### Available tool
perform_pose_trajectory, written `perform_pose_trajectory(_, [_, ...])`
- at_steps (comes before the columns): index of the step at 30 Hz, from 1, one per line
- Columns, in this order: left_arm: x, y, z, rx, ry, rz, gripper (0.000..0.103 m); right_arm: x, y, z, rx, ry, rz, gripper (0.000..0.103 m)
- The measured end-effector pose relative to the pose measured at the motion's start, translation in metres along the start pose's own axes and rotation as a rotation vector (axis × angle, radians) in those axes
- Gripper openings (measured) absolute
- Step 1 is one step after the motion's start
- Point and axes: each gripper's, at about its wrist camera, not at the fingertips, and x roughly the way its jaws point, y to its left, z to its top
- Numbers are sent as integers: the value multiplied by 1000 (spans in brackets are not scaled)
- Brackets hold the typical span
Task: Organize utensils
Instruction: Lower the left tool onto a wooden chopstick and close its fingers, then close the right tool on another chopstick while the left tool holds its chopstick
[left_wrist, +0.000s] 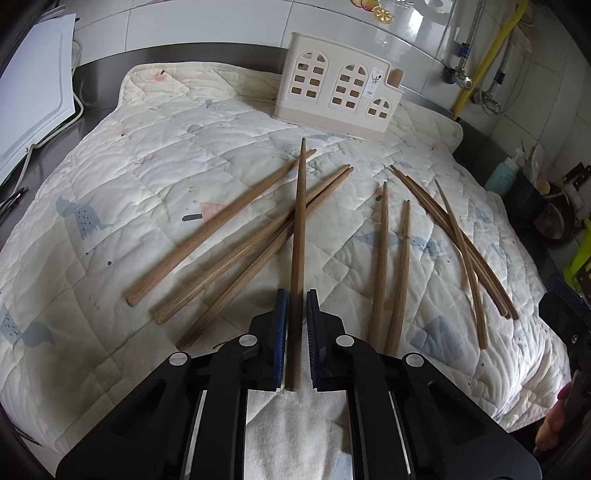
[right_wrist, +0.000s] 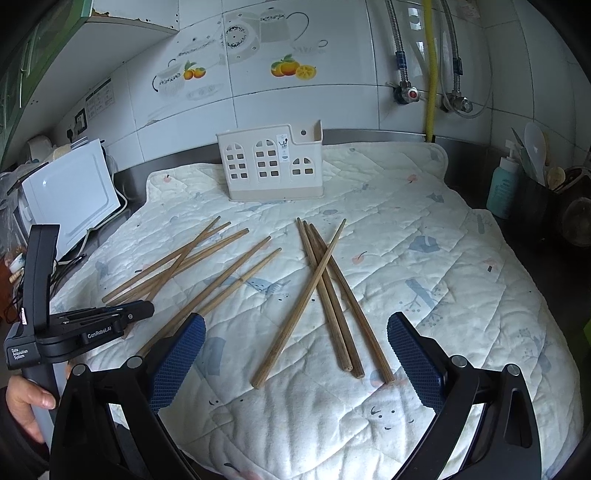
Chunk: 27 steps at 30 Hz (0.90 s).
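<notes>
At the bottom centre of my left wrist view, the left gripper (left_wrist: 295, 295) has its blue pads closed on one chopstick (left_wrist: 300, 229), which runs straight up the frame from between the jaws, its tip pointing toward the holder (left_wrist: 334, 90). That chopstick crosses over two others fanned out to the left; a third lies apart further left. Two more (left_wrist: 391, 273) lie side by side just right of the gripper, and a crossed bundle (left_wrist: 458, 243) sits toward the right edge. All rest on the quilted mat (left_wrist: 129, 192). The cream holder with window cut-outs stands upright at upper centre, near the mat's far edge. I see a white appliance (left_wrist: 33, 107) at upper left.

Across my right wrist view, the right gripper (right_wrist: 295, 354) fills the bottom with its jaws spread wide and nothing between the pads; it hangs above the mat (right_wrist: 443, 258). Four crossed chopsticks (right_wrist: 328, 295) lie just ahead of it at centre. The left gripper (right_wrist: 110, 315) shows at lower left, a hand (right_wrist: 26, 406) on its handle. The holder (right_wrist: 271, 166) stands at upper centre before the tiled wall (right_wrist: 332, 92).
</notes>
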Motion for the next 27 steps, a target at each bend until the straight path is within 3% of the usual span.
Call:
perform_pose_trajectory(5, [0,-1,2,2,0,-19,9,4,0,-1,0,13,-8,94])
perform_pose_trajectory(9, [2,-5,0,31,-2,-31,9,9,0,-2,5,29,-9,83])
perform_pose_trajectory(17, [5,-3,1,41,2,-49,8,19,5,-5,18,54,-12,74])
perform_pose_trajectory(27, [6,-4,0,55,3,-49,8,37,8,-15,74,93,-1,44])
